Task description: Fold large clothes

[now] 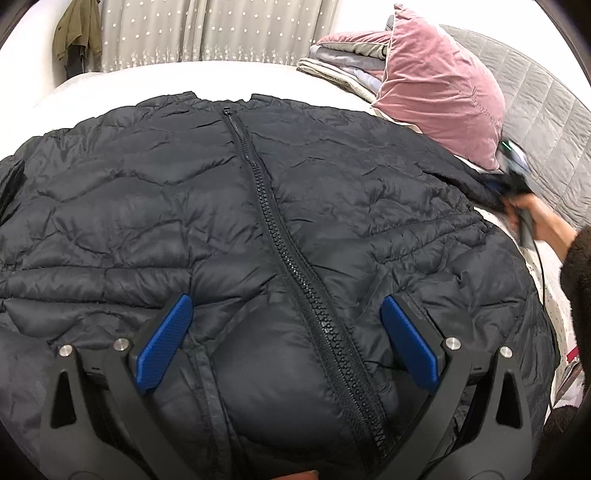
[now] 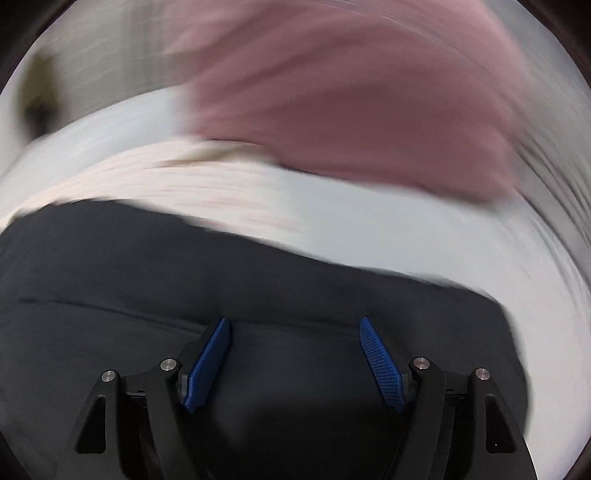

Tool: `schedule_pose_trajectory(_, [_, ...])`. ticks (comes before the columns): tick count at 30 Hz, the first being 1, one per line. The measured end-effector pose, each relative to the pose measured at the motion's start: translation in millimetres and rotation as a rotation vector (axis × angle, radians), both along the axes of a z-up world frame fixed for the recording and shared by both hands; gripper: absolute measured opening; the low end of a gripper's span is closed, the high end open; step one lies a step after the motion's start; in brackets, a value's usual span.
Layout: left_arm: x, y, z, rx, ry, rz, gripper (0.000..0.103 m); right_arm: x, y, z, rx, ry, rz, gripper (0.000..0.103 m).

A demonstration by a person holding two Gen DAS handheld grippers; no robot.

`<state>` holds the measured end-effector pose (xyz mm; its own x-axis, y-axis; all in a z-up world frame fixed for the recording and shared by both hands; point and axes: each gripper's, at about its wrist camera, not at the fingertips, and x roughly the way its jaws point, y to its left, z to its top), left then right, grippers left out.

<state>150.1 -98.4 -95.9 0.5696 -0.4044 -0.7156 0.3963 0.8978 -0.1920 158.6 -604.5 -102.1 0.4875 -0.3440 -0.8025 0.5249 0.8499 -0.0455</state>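
A black quilted puffer jacket point(image 1: 184, 206) lies front up and zipped on the bed, its collar towards the far side. My left gripper point(image 1: 286, 306) hovers open over the jacket's lower front, its blue pads either side of the zipper point(image 1: 266, 206). At the jacket's right side a hand holds my right gripper point(image 1: 513, 177), blurred, at the right sleeve. The right wrist view is smeared by motion: my right gripper point(image 2: 295, 325) stands open above black jacket fabric point(image 2: 147, 288), and I see nothing pinched between its blue pads.
A pink velvet pillow point(image 1: 439, 92) leans against a grey quilted headboard point(image 1: 546, 122) at the right, with folded blankets point(image 1: 343, 62) behind it. White bedding point(image 1: 166, 79) shows beyond the collar. Star-patterned curtains point(image 1: 207, 33) and a hanging olive garment point(image 1: 77, 37) lie at the back.
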Motion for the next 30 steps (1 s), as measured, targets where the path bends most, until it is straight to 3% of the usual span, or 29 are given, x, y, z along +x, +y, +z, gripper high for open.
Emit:
schedule_pose_trajectory(3, [1, -2, 2, 0.011, 0.001, 0.001, 0.102, -58, -57, -2, -0.12, 0.115, -0.268, 0.078])
schedule_pose_trajectory(4, [0, -2, 4, 0.013, 0.002, 0.003, 0.102, -73, -64, 2, -0.131, 0.125, -0.321, 0.083])
schedule_pose_trajectory(7, [0, 2, 13, 0.006, 0.012, 0.009, 0.102, -94, -57, 19, -0.151, 0.137, -0.378, 0.083])
schedule_pose_trajectory(12, [-3, 23, 46, 0.029, -0.034, 0.065, 0.102, -98, 23, 72, -0.075, -0.028, -0.212, 0.084])
schedule_pose_trajectory(15, [-2, 52, 63, 0.097, -0.09, 0.125, 0.102, -109, 83, 99, 0.018, -0.122, -0.117, 0.084])
schedule_pose_trajectory(16, [0, 63, 66, 0.121, -0.101, 0.145, 0.102, -104, 87, 105, 0.035, -0.13, -0.091, 0.084])
schedule_pose_trajectory(19, [13, 99, 69, 0.197, -0.113, 0.221, 0.102, -104, 153, 124, 0.085, -0.168, 0.03, 0.084])
schedule_pose_trajectory(23, [41, 145, 59, 0.302, -0.124, 0.328, 0.102, -110, 226, 132, 0.156, -0.256, 0.125, 0.085])
schedule_pose_trajectory(27, [76, 187, 30, 0.313, -0.067, 0.433, 0.101, -113, 282, 107, 0.238, -0.314, 0.189, 0.085])
schedule_pose_trajectory(29, [90, 203, 15, 0.291, -0.029, 0.46, 0.086, -103, 292, 86, 0.27, -0.268, 0.193, 0.085])
schedule_pose_trajectory(30, [96, 212, 8, 0.282, -0.004, 0.472, 0.059, -95, 296, 78, 0.29, -0.235, 0.199, 0.085])
